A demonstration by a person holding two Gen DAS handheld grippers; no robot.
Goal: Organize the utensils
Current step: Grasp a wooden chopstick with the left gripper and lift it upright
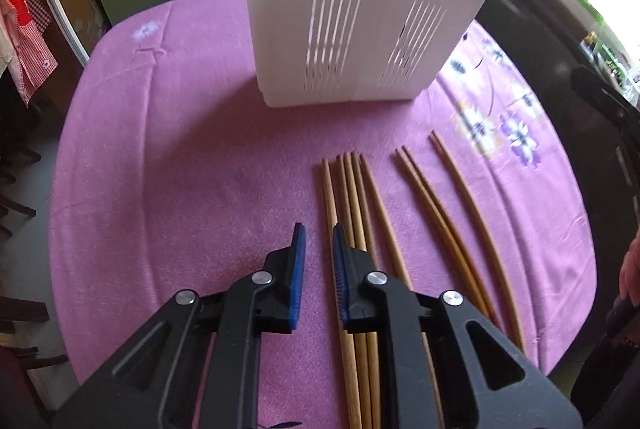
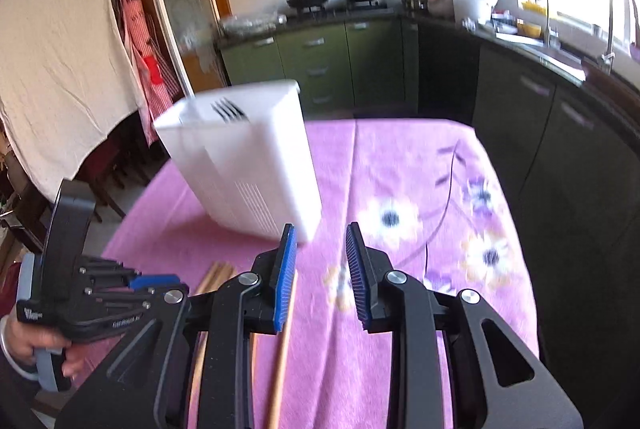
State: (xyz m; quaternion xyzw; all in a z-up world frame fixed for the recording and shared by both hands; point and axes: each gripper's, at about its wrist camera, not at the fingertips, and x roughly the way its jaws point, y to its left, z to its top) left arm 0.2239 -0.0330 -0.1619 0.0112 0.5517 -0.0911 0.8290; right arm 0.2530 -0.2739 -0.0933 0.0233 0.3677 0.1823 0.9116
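Both grippers, left (image 1: 318,241) and right (image 2: 320,249), fingers parted, empty. Chopsticks (image 1: 352,213) lie loose before white holder (image 1: 348,29); off-centre pinch may scatter them.

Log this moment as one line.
left gripper: open, above chopsticks | right gripper: open, empty | holder: upright on tablecloth

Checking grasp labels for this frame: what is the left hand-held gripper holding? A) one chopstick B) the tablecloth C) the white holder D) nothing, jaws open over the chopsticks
D: the left hand-held gripper has its jaws apart with only cloth showing between them, hovering over the bundle of wooden chopsticks that lie flat on the purple tablecloth, short of the white holder.
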